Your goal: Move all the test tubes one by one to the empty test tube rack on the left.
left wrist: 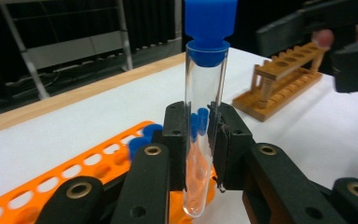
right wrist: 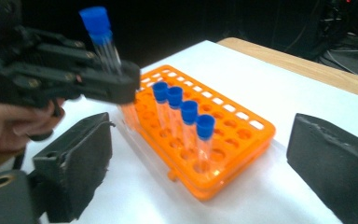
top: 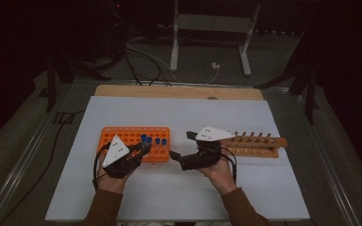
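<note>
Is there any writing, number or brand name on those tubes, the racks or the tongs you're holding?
None can be read.
The test tube in the left tongs is clear glass with a plain blue cap.
The orange rack and the wooden rack carry no label.
The right tongs are bare black.

On the desk (top: pixel 122 197), the plastic rack (top: pixel 134 143) stood to the left and the wooden rack (top: pixel 257 145) to the right, well apart. Four capped tubes (right wrist: pixel 182 116) stood in a row in the plastic rack. A fifth tube (left wrist: pixel 204 126) was upright above that rack's near edge.
</note>
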A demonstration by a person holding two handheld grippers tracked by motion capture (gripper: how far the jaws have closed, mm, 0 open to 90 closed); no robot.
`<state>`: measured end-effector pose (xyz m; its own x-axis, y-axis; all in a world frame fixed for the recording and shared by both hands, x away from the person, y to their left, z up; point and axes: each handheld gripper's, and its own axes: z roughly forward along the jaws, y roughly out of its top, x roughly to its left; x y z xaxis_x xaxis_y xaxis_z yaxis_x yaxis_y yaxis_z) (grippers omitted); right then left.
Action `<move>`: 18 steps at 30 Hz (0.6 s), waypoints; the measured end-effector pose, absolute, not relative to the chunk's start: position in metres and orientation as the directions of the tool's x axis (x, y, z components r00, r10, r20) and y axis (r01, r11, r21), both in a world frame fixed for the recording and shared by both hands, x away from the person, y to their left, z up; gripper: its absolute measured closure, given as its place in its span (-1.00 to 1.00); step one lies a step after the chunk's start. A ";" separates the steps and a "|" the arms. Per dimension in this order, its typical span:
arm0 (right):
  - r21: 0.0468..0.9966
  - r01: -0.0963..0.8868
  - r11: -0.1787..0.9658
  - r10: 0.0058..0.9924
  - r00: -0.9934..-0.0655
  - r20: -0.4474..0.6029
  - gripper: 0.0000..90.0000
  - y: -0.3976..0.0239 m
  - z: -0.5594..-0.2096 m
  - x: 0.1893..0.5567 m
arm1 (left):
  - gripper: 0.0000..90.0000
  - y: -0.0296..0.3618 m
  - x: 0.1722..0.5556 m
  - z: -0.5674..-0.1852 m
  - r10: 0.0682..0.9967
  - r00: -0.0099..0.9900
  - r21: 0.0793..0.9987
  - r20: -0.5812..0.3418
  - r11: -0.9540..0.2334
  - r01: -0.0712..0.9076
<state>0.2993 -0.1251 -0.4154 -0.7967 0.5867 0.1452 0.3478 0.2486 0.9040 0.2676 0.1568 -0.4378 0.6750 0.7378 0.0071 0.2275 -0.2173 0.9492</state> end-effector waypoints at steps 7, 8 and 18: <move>0.899 0.355 0.255 0.608 -0.782 0.137 -0.92 -0.135 -0.418 0.301 | 0.73 0.164 0.270 -0.439 0.756 0.655 0.950 0.005 -0.208 0.232; 0.898 0.359 0.255 0.612 -0.779 0.138 -0.92 -0.136 -0.419 0.301 | 0.72 0.164 0.271 -0.439 0.757 0.654 0.951 0.005 -0.206 0.232; 0.896 0.369 0.246 0.637 -0.759 0.137 -0.92 -0.152 -0.423 0.302 | 0.72 0.178 0.272 -0.443 0.780 0.625 0.953 -0.012 -0.180 0.243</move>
